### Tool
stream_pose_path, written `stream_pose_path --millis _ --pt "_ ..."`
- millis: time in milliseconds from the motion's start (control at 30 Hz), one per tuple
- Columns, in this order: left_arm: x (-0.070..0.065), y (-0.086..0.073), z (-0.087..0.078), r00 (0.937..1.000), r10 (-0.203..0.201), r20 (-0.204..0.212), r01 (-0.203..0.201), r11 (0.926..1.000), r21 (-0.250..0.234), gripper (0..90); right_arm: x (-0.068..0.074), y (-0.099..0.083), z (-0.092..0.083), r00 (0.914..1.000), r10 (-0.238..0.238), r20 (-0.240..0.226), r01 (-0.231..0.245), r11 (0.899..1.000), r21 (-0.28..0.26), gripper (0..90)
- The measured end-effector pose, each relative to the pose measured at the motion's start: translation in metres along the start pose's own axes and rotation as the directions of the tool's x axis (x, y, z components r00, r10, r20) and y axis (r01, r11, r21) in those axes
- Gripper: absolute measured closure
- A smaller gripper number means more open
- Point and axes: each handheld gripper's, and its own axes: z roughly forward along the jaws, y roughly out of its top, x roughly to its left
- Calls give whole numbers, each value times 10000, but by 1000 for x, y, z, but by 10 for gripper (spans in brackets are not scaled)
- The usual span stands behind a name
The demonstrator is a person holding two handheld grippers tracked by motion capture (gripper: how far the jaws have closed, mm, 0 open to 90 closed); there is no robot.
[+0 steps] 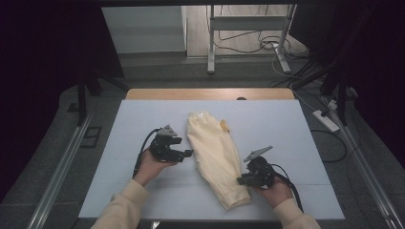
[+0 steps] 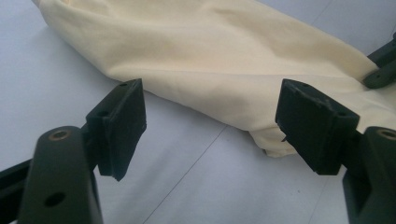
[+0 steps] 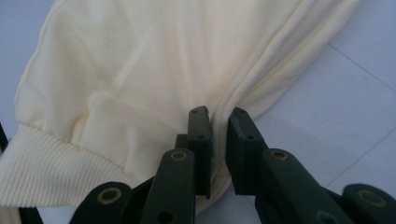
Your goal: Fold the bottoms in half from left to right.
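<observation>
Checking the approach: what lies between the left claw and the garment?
Bare table; left claw is open, short of the garment, in the left gripper view.

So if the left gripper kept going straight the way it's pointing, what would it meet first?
Most likely the cream garment: the left gripper has its jaws open toward the cloth's folded edge, with bare table between. Depth is hard to judge.

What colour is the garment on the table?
Pale cream-yellow garment, plain; best in the right gripper view.
</observation>
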Motion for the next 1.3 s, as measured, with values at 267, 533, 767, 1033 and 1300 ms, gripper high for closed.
stream_pose_path --millis 267,533,767,1033,1300 --pt "1 0 -1 10000 -27 4 27 10000 -48 248 10 0 2 9985 -177 -516 184 9997 138 811" --pt "1 0 -1 10000 -8 15 8 10000 -33 248 25 2 6 9953 -490 -838 512 9984 254 810" --pt "1 0 0 10000 -4 15 5 10000 -43 248 39 4 10 9908 -846 -1057 881 9957 286 811" --pt "1 0 0 10000 14 8 -13 10000 -41 249 49 5 13 9865 -1123 -1189 1153 9932 188 810" --pt "1 0 0 10000 9 6 -9 10000 -30 249 52 5 14 9822 -1414 -1234 1431 9897 48 810"
